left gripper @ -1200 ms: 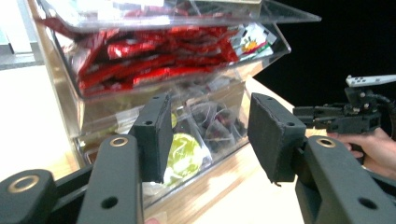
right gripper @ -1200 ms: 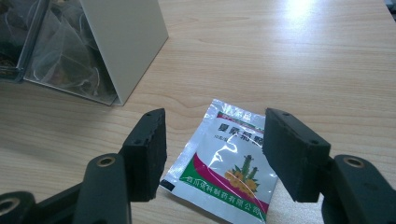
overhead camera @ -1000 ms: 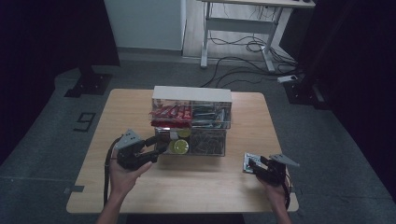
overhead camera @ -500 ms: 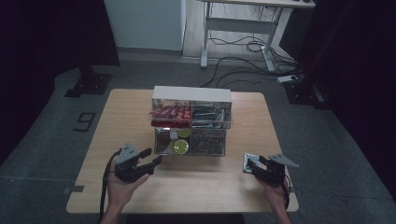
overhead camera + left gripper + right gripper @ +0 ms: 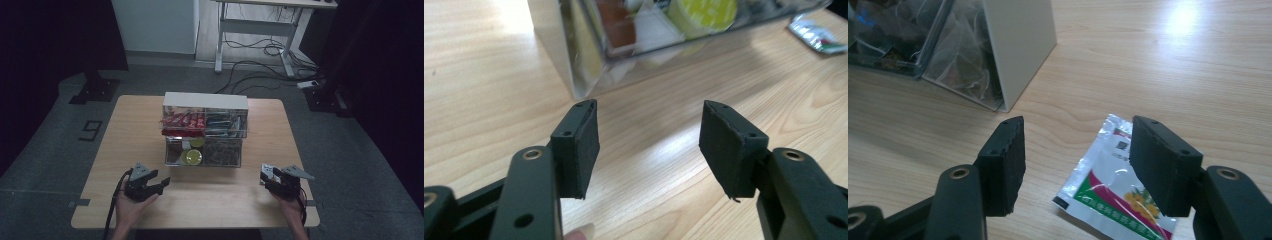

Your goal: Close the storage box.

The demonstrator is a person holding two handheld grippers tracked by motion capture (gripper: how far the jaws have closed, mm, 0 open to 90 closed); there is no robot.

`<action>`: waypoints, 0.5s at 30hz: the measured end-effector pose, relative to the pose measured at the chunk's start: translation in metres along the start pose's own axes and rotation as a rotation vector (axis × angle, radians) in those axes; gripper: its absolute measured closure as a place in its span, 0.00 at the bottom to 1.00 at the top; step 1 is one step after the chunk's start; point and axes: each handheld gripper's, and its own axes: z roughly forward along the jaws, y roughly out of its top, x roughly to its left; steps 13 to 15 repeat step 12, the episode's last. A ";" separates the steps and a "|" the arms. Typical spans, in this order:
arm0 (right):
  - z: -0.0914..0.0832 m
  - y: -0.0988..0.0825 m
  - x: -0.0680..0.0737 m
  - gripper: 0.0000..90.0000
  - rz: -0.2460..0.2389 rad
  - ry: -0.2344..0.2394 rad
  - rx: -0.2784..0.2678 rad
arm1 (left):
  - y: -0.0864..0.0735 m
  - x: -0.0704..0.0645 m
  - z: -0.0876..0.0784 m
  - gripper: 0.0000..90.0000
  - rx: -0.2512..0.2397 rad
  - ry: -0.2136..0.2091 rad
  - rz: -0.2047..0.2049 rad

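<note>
While the silver foil sachet with red and green print [image 5: 1118, 197] lies flat on the wooden table [image 5: 150, 130] right of the clear plastic two-tier organiser [image 5: 204, 129], the right gripper [image 5: 1075, 165] hovers open over it, likely for pickup; the left gripper [image 5: 649, 145], jaws just widening, holds nothing.

Grey floor [image 5: 60, 150], dim room, white wall panel [image 5: 155, 25], pale desk frame [image 5: 255, 30], perhaps loose cables [image 5: 250, 55] beneath

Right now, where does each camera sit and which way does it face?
High view: above the person's side, looking forward and down on the table; forearms, both hands.
Left gripper view: along its open fingers toward the clear box.
Right gripper view: along its open fingers, over a packet.
Shared: that box.
</note>
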 end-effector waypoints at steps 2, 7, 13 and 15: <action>0.002 0.000 0.003 0.43 -0.007 0.008 0.003 | -0.002 0.001 0.001 0.44 0.009 0.004 -0.002; 0.004 -0.001 0.007 0.43 -0.031 0.029 0.010 | -0.007 0.003 0.003 0.43 0.019 0.008 -0.005; 0.004 -0.001 0.008 0.43 -0.035 0.040 0.006 | -0.008 0.005 0.002 0.42 0.013 0.017 -0.014; 0.004 -0.001 0.008 0.43 -0.035 0.040 0.006 | -0.008 0.005 0.002 0.42 0.013 0.017 -0.014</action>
